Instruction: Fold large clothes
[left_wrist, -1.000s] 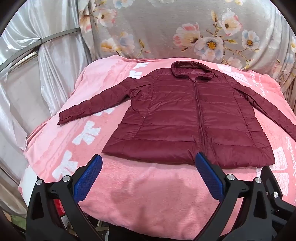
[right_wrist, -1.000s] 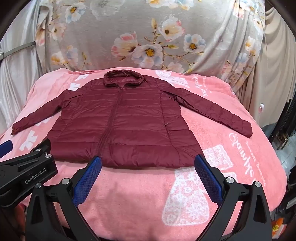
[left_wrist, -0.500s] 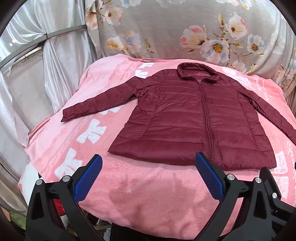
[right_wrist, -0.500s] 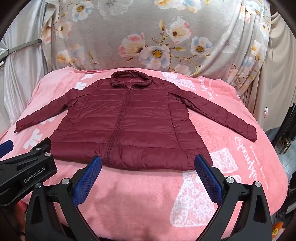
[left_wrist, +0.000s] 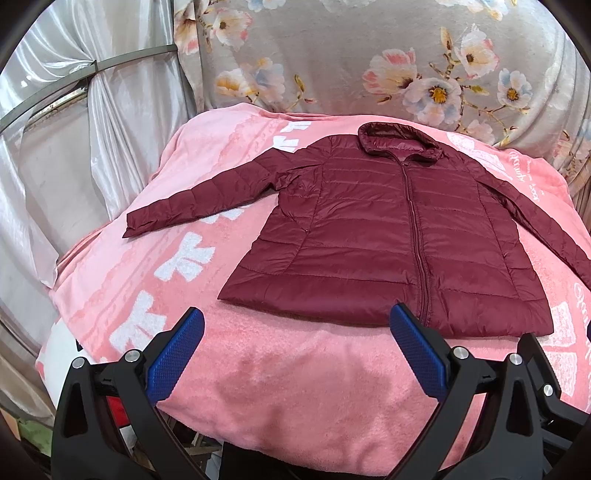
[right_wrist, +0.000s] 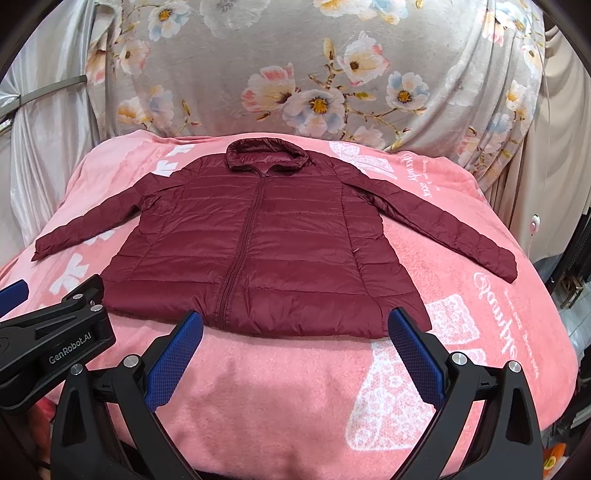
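A dark red quilted jacket (left_wrist: 388, 236) (right_wrist: 255, 243) lies flat and zipped on a pink blanket (left_wrist: 295, 369) (right_wrist: 295, 387), hood at the far end, both sleeves spread outward. My left gripper (left_wrist: 295, 350) hovers open in front of the hem, left of the zipper. In the right wrist view my right gripper (right_wrist: 295, 350) is open too, just short of the hem's right half. Neither gripper touches the jacket. The left gripper's black body (right_wrist: 51, 343) shows at the left edge of the right wrist view.
A grey floral cloth (right_wrist: 314, 74) hangs behind the bed. Pale curtains (left_wrist: 92, 129) with a metal rail stand at the left. The blanket's front edge drops off just below the grippers. Furniture and clutter sit off the right side (right_wrist: 569, 277).
Both cameras have swung a little, so the jacket sits further right in each view and slightly lower. The jacket itself has not moved, and both grippers remain open.
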